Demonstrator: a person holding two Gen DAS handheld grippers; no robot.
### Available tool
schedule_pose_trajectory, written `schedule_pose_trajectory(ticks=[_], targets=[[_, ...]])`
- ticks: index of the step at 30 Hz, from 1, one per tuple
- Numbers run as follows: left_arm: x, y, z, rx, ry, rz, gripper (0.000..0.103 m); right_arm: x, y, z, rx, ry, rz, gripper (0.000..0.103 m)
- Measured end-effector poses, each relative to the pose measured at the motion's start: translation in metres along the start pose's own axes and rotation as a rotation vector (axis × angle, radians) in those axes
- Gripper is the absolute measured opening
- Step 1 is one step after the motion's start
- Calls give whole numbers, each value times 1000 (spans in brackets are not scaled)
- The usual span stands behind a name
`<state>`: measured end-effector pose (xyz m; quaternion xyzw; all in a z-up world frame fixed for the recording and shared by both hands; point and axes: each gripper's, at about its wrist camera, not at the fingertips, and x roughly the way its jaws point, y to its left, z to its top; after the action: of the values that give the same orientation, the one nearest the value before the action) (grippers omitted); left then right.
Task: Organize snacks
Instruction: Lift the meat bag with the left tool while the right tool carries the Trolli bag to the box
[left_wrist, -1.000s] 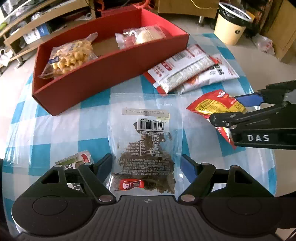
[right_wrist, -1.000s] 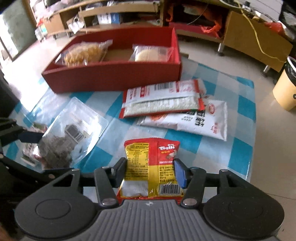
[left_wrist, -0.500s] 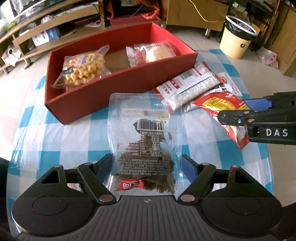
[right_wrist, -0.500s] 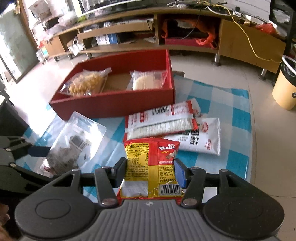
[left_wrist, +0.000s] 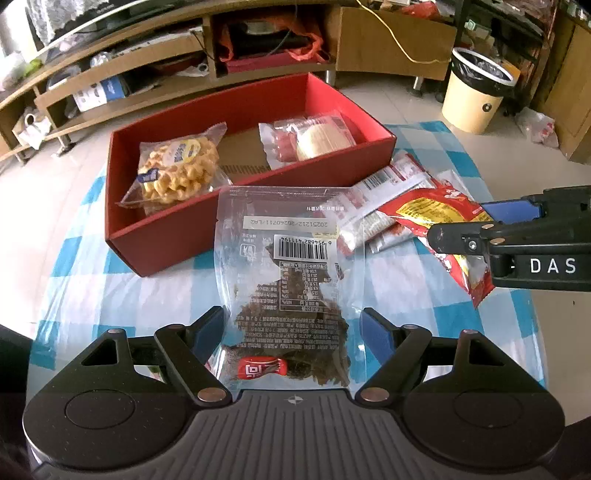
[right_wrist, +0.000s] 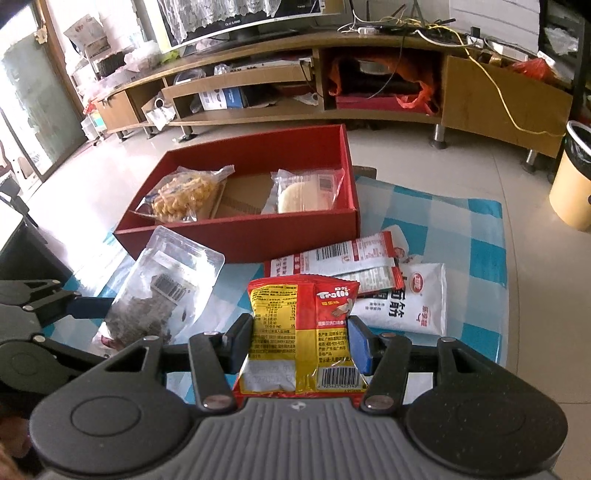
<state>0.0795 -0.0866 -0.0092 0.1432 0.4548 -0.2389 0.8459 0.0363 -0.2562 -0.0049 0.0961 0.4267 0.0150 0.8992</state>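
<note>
red box (right_wrist: 243, 236) middle bare between twisted-snack bag (right_wrist: 184, 195) and bun pack (right_wrist: 306, 192); near wall in the way

Both wrist views look close along their tongs toward the shared red box (left_wrist: 192, 225).

Beyond my left fingers (left_wrist: 207, 332) I see the box (left_wrist: 229, 229); flat packets (right_wrist: 354, 258) lie beyond my right fingers (right_wrist: 357, 341).
</note>
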Motion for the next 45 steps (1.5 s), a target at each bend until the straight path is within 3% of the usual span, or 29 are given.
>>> schedule_pose_trajectory(ticks=[13,32,45], targets=[[-9,14,25,-51,-64,14,84,-6,5,24,5,-64,26,54],[-21,43,91,-192,-209,34,84,-4,14,95,59,-223,78,54],[5,59,119,-237,-198,75,85,33,8,125,83,-219,62,54]])
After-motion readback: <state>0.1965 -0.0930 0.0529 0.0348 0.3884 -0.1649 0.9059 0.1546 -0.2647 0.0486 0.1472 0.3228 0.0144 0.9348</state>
